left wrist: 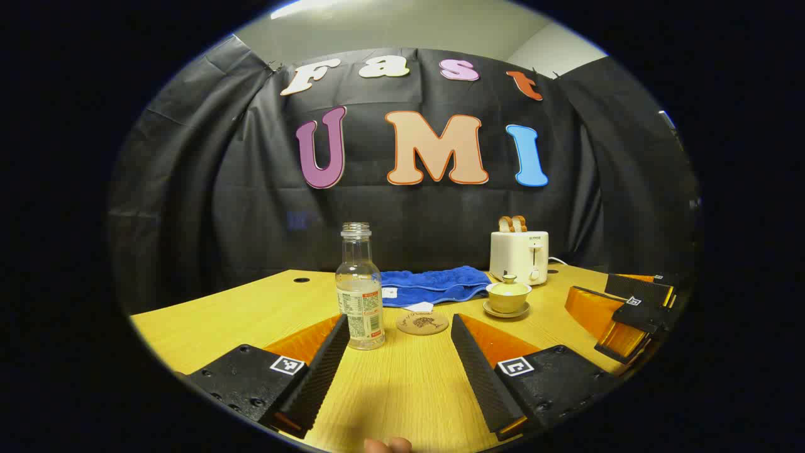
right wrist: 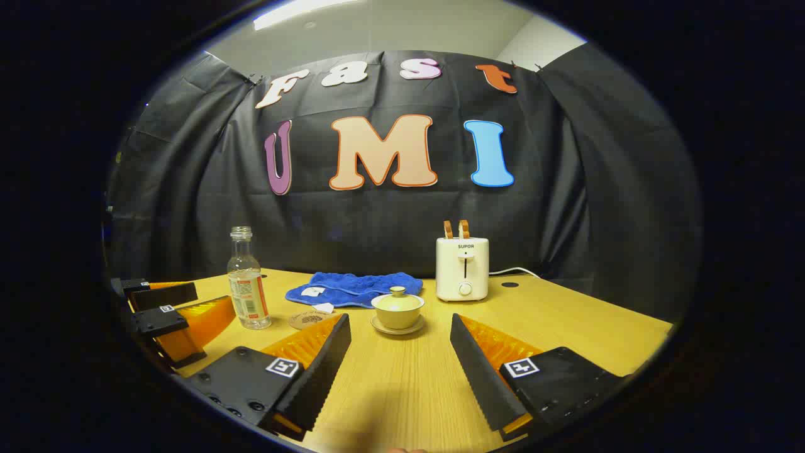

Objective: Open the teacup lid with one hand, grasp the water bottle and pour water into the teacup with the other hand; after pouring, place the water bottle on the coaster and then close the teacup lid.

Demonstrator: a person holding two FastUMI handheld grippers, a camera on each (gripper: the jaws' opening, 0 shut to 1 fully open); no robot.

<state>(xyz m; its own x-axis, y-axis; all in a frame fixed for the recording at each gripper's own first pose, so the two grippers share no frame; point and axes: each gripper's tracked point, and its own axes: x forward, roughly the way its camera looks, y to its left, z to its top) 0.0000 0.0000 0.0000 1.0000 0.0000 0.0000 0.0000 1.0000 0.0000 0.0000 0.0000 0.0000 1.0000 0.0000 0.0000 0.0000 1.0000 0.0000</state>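
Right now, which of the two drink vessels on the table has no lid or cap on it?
The water bottle: its neck stands open with no cap. The teacup on its saucer has its lid seated on top.

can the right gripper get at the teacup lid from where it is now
Probably yes. The right gripper is open and the lid sits on the teacup straight ahead between its fingers, with bare table in between.

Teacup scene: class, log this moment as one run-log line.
stage: not started | left hand-held gripper: open, empty | right hand-held gripper: open, empty | teacup: lid on | bottle: upright, uncapped, beside coaster
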